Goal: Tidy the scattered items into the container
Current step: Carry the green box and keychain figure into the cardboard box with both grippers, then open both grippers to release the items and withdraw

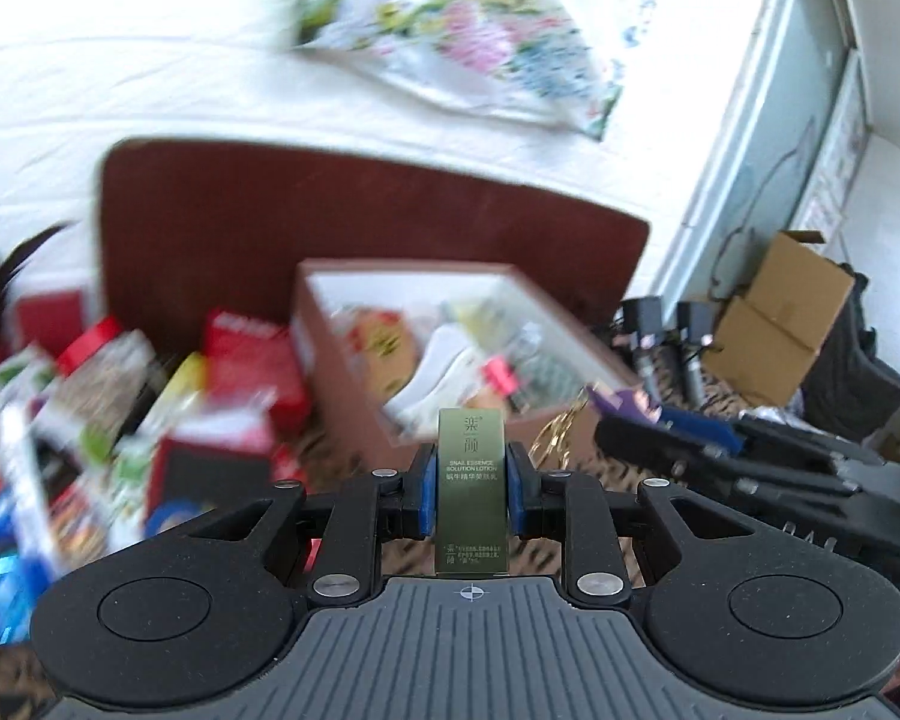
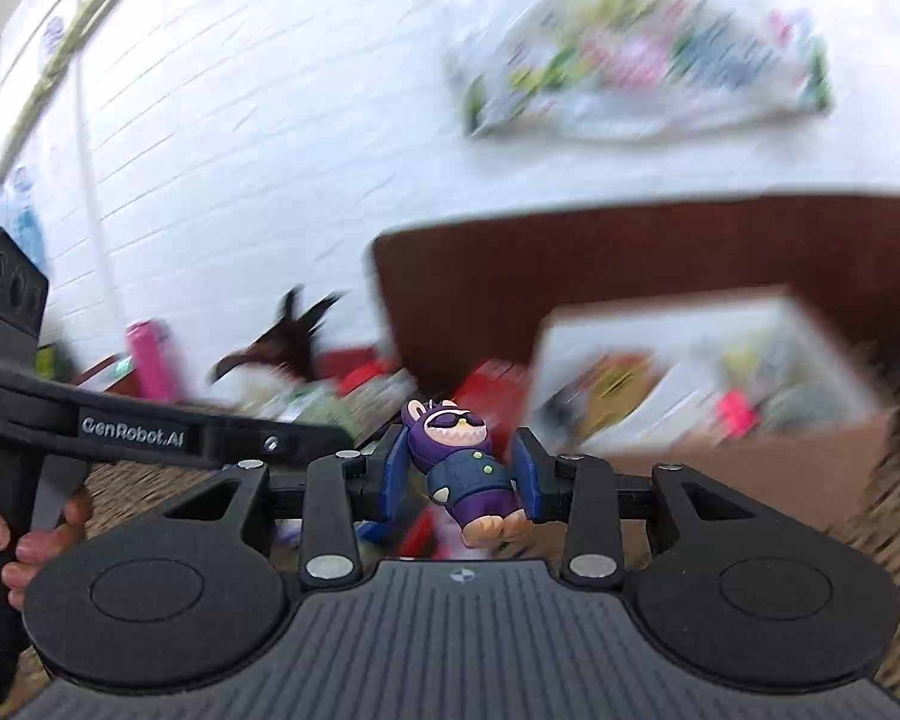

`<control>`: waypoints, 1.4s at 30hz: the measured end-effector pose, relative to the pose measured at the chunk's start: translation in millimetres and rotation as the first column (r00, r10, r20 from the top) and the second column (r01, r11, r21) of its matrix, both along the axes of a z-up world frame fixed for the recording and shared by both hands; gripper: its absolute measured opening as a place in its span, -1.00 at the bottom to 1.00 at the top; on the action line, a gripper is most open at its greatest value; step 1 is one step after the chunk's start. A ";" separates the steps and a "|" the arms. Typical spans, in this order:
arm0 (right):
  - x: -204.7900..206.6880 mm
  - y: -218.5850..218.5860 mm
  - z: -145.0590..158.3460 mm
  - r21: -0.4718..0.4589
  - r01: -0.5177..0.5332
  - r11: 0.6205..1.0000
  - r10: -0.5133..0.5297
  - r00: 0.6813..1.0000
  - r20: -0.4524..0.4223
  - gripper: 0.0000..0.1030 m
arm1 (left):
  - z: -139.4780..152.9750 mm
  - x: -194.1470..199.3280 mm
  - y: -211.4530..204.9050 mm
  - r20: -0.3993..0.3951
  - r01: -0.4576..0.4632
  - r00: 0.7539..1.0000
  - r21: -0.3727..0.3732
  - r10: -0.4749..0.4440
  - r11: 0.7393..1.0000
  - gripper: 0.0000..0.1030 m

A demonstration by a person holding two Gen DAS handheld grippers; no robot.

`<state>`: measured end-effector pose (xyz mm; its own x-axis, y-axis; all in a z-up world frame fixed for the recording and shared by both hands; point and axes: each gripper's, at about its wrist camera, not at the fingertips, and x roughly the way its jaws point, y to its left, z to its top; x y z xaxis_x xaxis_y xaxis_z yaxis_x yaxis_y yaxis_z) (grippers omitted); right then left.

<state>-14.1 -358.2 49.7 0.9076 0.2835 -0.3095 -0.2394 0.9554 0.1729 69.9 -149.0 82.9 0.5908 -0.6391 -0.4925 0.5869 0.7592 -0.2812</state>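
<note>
My left gripper (image 1: 471, 483) is shut on an olive-green lotion box (image 1: 471, 474) held upright, just short of the open brown container box (image 1: 354, 360) that holds several items. My right gripper (image 2: 459, 468) is shut on a purple bunny figure (image 2: 462, 462) with sunglasses and a gold chain (image 1: 561, 429); it shows at the right of the left wrist view. The container (image 2: 744, 456) lies ahead and to the right in the right wrist view, blurred. The left gripper's handle (image 2: 132, 432) and the hand holding it are at the left there.
Scattered packets and red boxes (image 1: 240, 354) lie left of the container on a patterned cloth. The brown lid (image 1: 330, 210) stands behind it. A floral bag (image 1: 468, 42) hangs on the white wall. Cardboard boxes (image 1: 780, 312) and chargers sit at the right.
</note>
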 end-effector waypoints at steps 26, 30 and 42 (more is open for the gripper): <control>175.8 -118.5 -59.0 -0.098 0.285 0.953 -0.297 0.944 -0.142 0.23 | -89.2 169.3 -141.6 -0.182 -0.014 0.983 0.115 0.035 0.993 0.92; 169.6 -121.1 -72.7 -0.133 0.313 0.940 -0.329 0.937 -0.120 0.48 | -94.7 167.3 -134.9 -0.158 -0.023 0.987 0.071 0.034 0.997 1.00; 147.9 -105.9 -60.4 -0.145 0.307 0.940 -0.325 0.938 -0.120 0.78 | -87.3 137.9 -113.2 -0.198 -0.070 0.977 0.036 0.076 0.997 1.00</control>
<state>133.9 -464.1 -10.6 0.8888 -0.0593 -0.4544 0.0968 0.9935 0.0597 207.8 -262.1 -4.4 0.5234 -0.5819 -0.6225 0.4644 0.8073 -0.3641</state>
